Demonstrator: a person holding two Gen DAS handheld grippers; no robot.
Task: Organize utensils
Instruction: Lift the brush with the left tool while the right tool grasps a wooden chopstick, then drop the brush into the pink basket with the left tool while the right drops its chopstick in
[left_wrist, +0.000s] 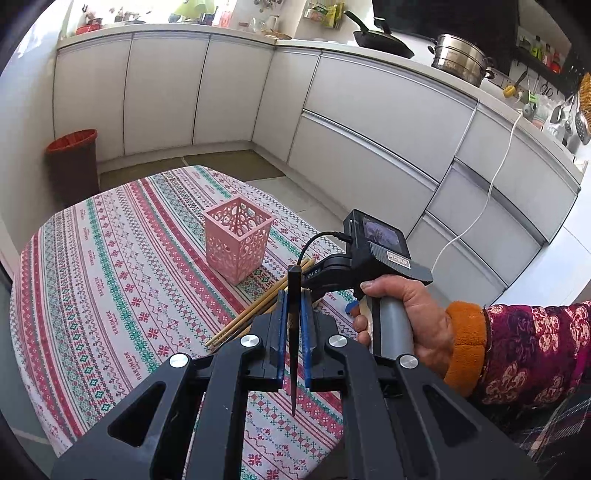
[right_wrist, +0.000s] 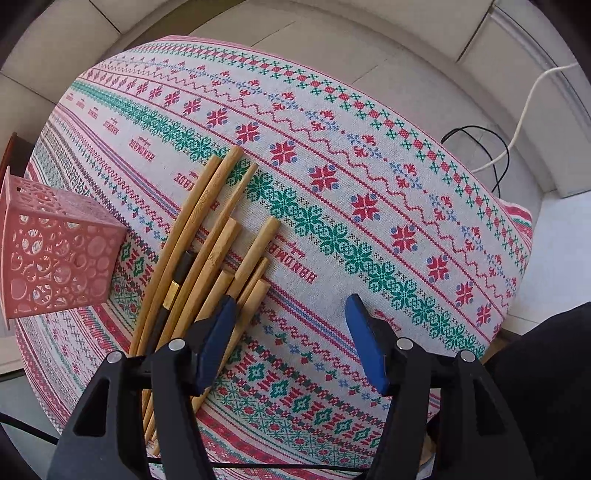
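Note:
My left gripper (left_wrist: 294, 295) is shut on a black chopstick (left_wrist: 293, 332) and holds it upright above the table, near a pink lattice holder (left_wrist: 238, 240). Several bamboo chopsticks (left_wrist: 255, 314) lie on the patterned tablecloth beside it. My right gripper (left_wrist: 328, 275) shows in the left wrist view, held by a hand. In the right wrist view my right gripper (right_wrist: 290, 317) is open just above the bamboo chopsticks (right_wrist: 210, 236), its left finger over their near ends. One black chopstick with a gold band (right_wrist: 173, 288) lies among them. The pink holder (right_wrist: 55, 254) stands to the left.
The round table (left_wrist: 110, 258) carries a red and green patterned cloth. White kitchen cabinets (left_wrist: 369, 122) curve behind it. A red-rimmed bin (left_wrist: 74, 162) stands on the floor at the left. A white cable (right_wrist: 524, 110) and a black cable (right_wrist: 491, 155) hang past the table's right edge.

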